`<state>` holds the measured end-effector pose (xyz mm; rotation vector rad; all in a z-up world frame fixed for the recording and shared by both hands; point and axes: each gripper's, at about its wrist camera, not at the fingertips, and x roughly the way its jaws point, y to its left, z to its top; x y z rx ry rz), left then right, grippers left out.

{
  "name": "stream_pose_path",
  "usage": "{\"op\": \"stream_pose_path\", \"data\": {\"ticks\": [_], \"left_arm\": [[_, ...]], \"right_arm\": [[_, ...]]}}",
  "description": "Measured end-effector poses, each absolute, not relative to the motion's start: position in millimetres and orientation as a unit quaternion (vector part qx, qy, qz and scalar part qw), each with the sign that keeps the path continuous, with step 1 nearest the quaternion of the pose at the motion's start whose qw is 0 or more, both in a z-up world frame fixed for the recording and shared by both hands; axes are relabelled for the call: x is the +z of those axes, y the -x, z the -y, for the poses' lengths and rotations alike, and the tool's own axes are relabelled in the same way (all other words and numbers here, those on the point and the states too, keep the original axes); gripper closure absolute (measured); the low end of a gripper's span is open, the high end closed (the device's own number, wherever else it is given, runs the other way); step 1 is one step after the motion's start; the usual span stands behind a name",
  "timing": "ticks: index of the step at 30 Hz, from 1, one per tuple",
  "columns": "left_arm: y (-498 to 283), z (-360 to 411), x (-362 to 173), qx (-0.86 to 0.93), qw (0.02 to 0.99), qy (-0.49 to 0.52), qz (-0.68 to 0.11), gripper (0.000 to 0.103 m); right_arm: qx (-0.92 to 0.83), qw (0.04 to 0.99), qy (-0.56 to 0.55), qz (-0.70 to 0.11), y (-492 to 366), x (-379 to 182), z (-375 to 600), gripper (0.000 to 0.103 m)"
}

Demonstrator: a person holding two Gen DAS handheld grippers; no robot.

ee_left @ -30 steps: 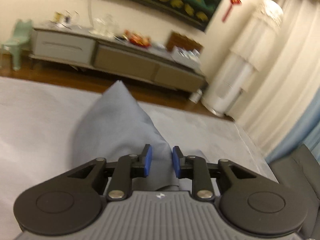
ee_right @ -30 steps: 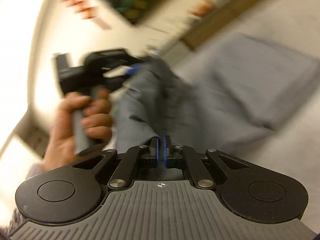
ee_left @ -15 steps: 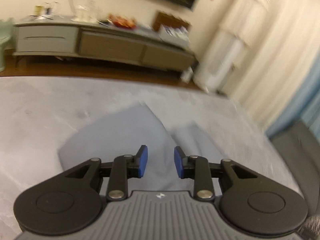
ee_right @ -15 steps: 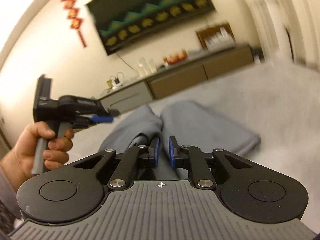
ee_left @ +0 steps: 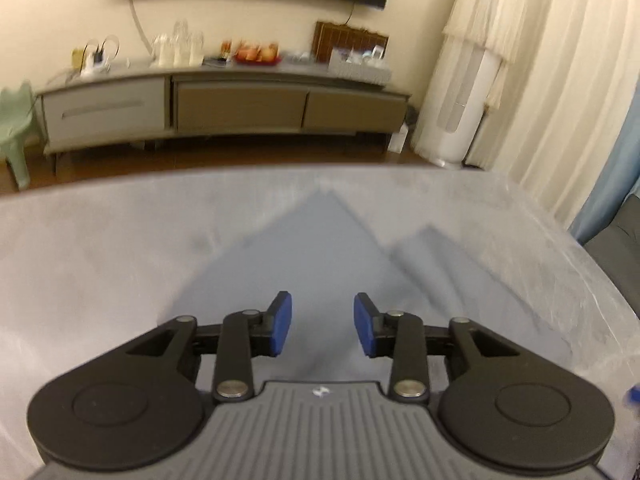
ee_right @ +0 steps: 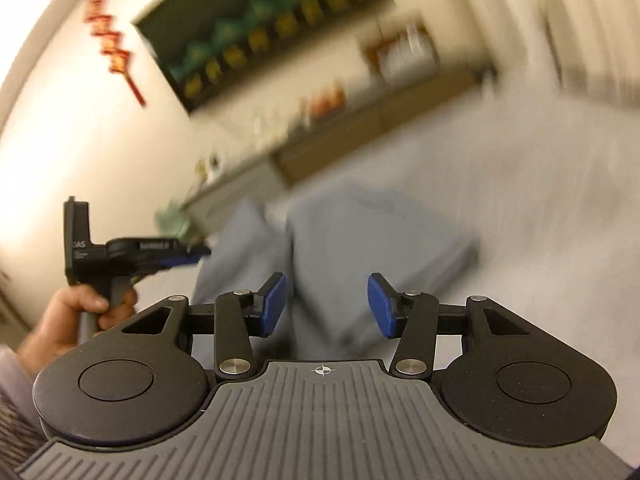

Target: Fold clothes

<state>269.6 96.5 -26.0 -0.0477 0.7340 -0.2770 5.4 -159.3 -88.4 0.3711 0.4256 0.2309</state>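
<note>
Living-room sideboard (ee_left: pixel 224 100) out back, gray trousers (ee_left: pixel 304 264) lying flat on the gray bed (ee_left: pixel 80 240), both the left gripper (ee_left: pixel 322 326) and right gripper (ee_right: pixel 327 304) with jaws wide and empty, so I'd grab matching edges before folding.

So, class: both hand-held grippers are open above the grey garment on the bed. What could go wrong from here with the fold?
1. The garment lies in two lobes with a gap between them, so the next fold may come out uneven.
2. The right hand-held gripper view is motion-blurred; a fast move could miss the edge or snag the cloth.
3. The left hand-held gripper hangs open over the cloth and may pinch several layers at once.
</note>
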Motion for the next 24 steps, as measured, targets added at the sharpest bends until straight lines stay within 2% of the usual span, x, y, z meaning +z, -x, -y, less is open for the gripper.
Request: {"op": "stream_pose_path", "data": {"ticks": [2, 4, 6, 7, 8, 9, 11, 12, 13, 14, 17, 21, 22, 24], "left_arm": [[-283.7, -82.7, -21.8, -0.146, 0.924, -0.003, -0.352, 0.068], [-294.2, -56.4, -25.9, -0.170, 0.917, -0.040, -0.358, 0.068], [-308.9, -29.7, -44.6, -0.169, 0.904, -0.095, -0.380, 0.067], [-319.3, -22.6, -57.3, -0.155, 0.897, -0.119, -0.396, 0.067], [-330.3, -21.4, -68.4, -0.146, 0.891, -0.122, -0.412, 0.062], [-342.2, -26.7, -77.6, -0.144, 0.886, -0.105, -0.428, 0.062], [-358.8, -40.2, -81.6, -0.131, 0.885, -0.069, -0.441, 0.063], [-365.3, -44.7, -83.4, -0.112, 0.886, -0.070, -0.445, 0.068], [-371.9, -47.4, -87.6, -0.087, 0.885, -0.081, -0.450, 0.088], [-377.4, -52.5, -92.8, -0.062, 0.886, -0.097, -0.450, 0.093], [-375.7, -74.8, -94.2, -0.018, 0.889, -0.099, -0.446, 0.089], [-327.8, -105.7, -52.1, -0.063, 0.909, -0.007, -0.413, 0.086], [-313.8, -108.4, -46.1, -0.076, 0.910, 0.003, -0.407, 0.082], [-285.9, -104.5, -48.0, -0.098, 0.906, -0.002, -0.411, 0.076]], "right_arm": [[0.155, 0.963, -0.096, -0.197, -23.5, -72.2, 133.7, 0.048], [0.206, 0.953, -0.016, -0.220, -52.3, -78.3, 97.4, 0.045], [0.207, 0.940, 0.047, -0.268, -81.0, -104.6, 71.2, 0.046], [0.212, 0.925, 0.058, -0.308, -91.0, -121.7, 66.3, 0.051], [0.218, 0.911, 0.061, -0.346, -99.0, -138.4, 64.1, 0.052], [0.223, 0.902, 0.052, -0.366, -99.0, -150.4, 67.9, 0.050], [0.227, 0.903, 0.063, -0.360, -84.1, -155.8, 73.7, 0.052], [0.228, 0.903, 0.069, -0.358, -76.7, -158.4, 76.6, 0.051], [0.231, 0.903, 0.072, -0.355, -71.4, -160.0, 78.9, 0.051], [0.235, 0.902, 0.072, -0.355, -71.0, -159.0, 79.5, 0.051], [0.245, 0.899, 0.064, -0.358, -69.1, -156.2, 88.7, 0.051], [0.266, 0.889, 0.009, -0.373, -90.1, -143.1, 111.1, 0.049], [0.269, 0.892, -0.009, -0.363, -94.3, -140.1, 113.4, 0.054], [0.278, 0.895, -0.017, -0.347, -95.9, -133.8, 115.1, 0.072]]}}
